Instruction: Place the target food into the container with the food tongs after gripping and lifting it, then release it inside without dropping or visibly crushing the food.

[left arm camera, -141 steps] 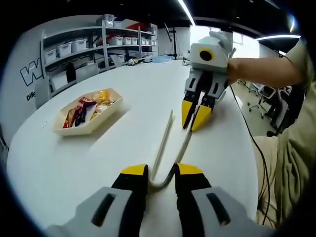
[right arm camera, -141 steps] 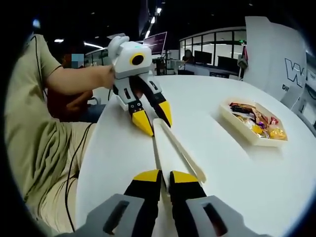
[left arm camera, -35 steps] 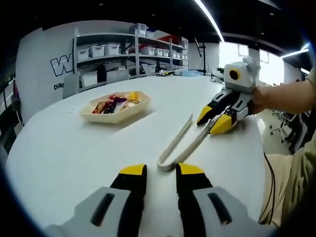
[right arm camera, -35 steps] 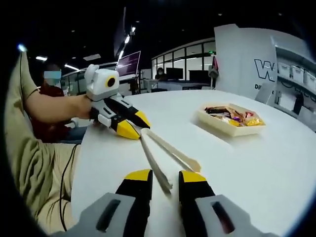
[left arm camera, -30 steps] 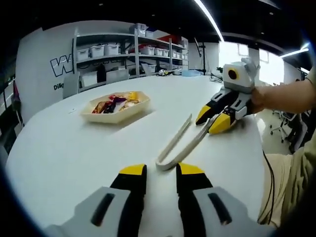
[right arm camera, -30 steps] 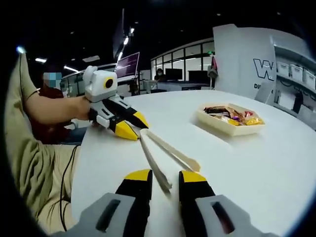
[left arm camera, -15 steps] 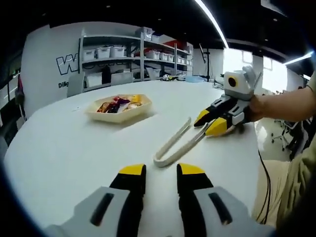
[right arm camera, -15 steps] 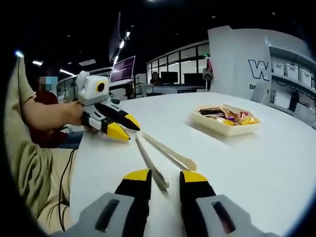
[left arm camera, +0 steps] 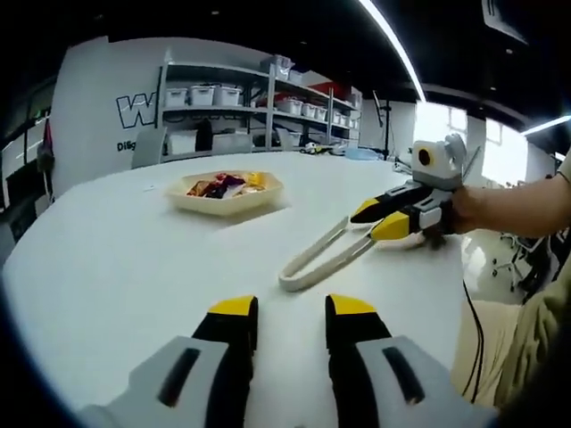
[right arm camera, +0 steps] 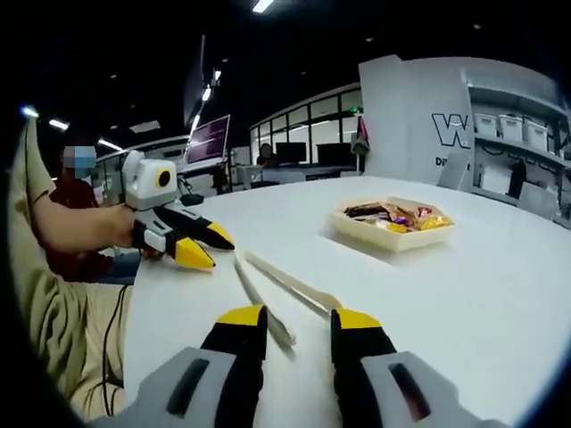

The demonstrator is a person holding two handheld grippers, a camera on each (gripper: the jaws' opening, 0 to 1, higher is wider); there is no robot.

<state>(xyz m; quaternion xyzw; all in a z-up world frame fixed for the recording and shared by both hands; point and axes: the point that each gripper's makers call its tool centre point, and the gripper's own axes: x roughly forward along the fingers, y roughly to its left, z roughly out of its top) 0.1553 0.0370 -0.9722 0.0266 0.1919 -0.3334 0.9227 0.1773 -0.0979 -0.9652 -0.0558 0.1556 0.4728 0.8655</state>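
Tongs (left arm camera: 323,256) lie on the white table (left arm camera: 134,241), bend toward the left hand-held gripper (left arm camera: 284,314), tips near the right hand-held gripper (right arm camera: 287,323). Both are spread, empty. Snack tray (right arm camera: 390,224) sits beyond; shelving (left arm camera: 241,111) behind it.

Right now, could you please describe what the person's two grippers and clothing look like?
Both match: the left gripper and the right gripper have grey bodies with dark slots and black jaws capped in yellow. Seen from the other side, each carries a white housing. The person wears a khaki short sleeve, and a thin black cable hangs beside the table edge.
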